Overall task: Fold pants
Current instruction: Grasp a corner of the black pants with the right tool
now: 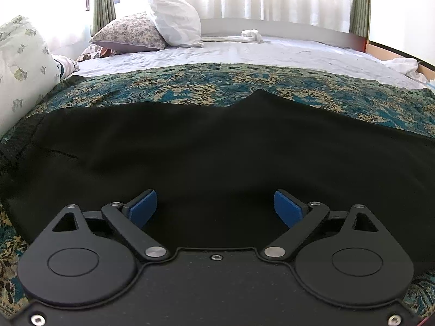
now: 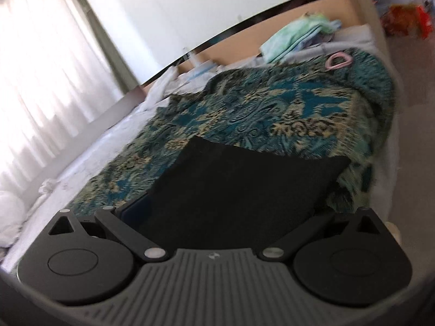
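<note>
Two grippers low over black pants point(image 1: 217, 149) spread on the patterned blanket point(image 1: 190, 81): left point(image 1: 215, 209) wide open at 6 o'clock, holding nothing; right point(image 2: 225, 212) apparently spread, right finger hidden, grip not clear. Likely to pinch one layer only, or catch blanket too, dragging cloth askew toward pillows point(image 1: 152, 27) at 11 o'clock.
</note>
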`<state>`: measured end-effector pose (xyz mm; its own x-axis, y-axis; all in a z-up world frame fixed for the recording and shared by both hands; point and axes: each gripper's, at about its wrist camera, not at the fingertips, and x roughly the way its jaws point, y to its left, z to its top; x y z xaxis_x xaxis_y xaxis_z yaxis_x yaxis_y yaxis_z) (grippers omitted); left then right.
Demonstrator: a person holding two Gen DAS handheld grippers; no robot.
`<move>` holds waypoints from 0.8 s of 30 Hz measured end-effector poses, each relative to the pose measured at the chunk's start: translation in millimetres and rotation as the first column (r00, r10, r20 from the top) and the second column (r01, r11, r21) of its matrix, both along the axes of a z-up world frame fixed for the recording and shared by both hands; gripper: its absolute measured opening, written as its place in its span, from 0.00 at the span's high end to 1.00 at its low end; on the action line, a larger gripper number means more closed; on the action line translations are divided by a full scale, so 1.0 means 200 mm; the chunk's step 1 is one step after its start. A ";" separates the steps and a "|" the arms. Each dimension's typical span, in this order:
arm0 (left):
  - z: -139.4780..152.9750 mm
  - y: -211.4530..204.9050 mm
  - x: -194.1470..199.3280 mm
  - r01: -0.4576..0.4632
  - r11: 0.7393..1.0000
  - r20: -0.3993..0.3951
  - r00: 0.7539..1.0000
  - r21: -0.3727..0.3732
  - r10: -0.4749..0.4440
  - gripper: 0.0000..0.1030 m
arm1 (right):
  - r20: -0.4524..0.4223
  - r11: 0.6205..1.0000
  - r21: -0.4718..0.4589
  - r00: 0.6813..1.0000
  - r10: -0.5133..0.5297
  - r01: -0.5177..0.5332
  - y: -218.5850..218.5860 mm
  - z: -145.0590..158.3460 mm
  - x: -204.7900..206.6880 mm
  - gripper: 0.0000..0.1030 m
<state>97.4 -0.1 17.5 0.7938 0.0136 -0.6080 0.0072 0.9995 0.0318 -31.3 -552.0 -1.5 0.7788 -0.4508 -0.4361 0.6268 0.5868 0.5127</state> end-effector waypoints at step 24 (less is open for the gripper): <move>-0.06 0.03 -0.06 0.025 0.998 0.086 0.996 -0.064 -0.019 0.01 | -0.297 0.870 -0.313 0.909 0.292 -0.382 0.70 0.48 0.65 0.92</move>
<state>86.0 6.6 5.3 0.8424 -0.0414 -0.5373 0.0290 0.9991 -0.0315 99.4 -412.2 94.4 0.8070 -0.3381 -0.4841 0.4315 0.8974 0.0925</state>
